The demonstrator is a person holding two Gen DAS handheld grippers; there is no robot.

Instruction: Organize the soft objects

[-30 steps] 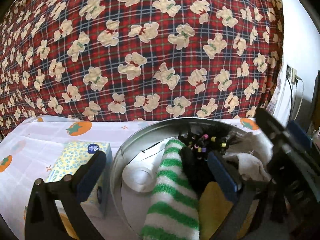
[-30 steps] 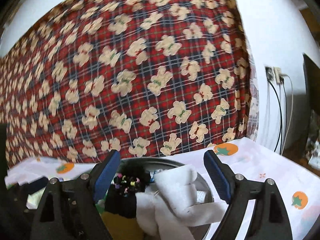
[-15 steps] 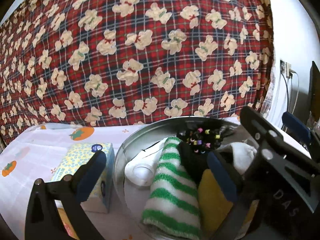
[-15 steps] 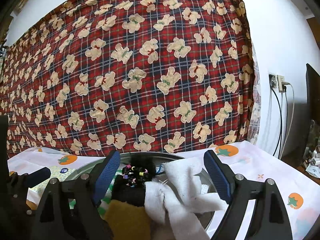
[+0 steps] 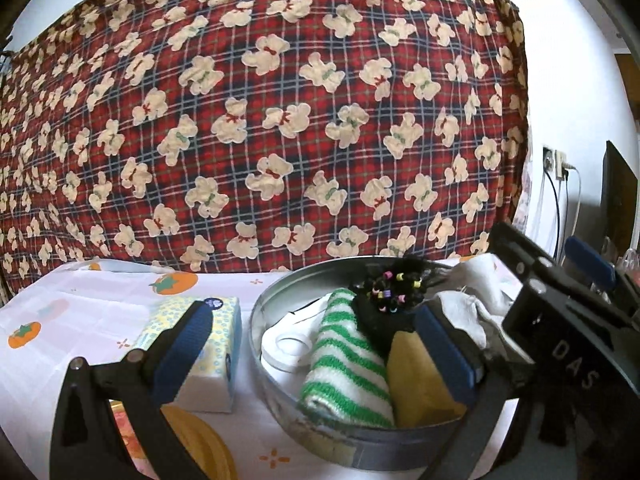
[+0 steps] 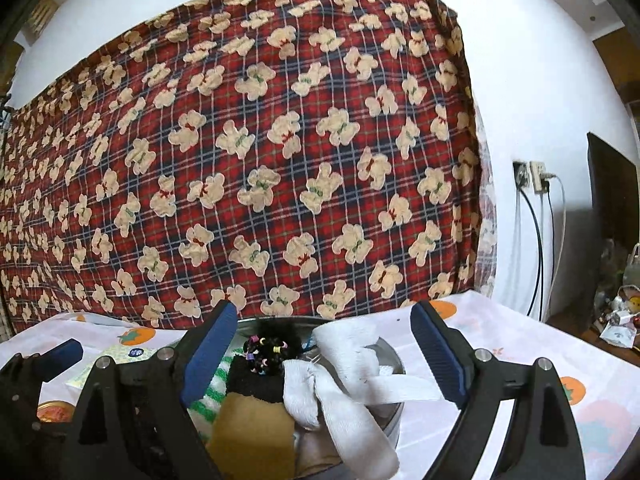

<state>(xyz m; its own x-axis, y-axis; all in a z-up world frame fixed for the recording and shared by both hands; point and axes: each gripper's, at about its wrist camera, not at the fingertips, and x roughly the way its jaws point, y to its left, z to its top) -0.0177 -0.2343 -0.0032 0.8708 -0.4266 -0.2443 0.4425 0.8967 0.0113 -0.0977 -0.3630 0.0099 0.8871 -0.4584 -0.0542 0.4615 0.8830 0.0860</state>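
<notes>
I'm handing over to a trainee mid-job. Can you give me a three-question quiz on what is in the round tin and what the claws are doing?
1. True or false: the green-and-white striped rolled towel lies inside the round metal tin.
2. Which item sits outside the tin: A) yellow sponge, B) dotted tissue pack, C) white cloth?
3. Fill in: the left claw and right claw are both ____.

Key: 1 true; 2 B; 3 open.

Round tin's (image 6: 394, 364) near rim behind white cloth (image 6: 344, 404).
</notes>
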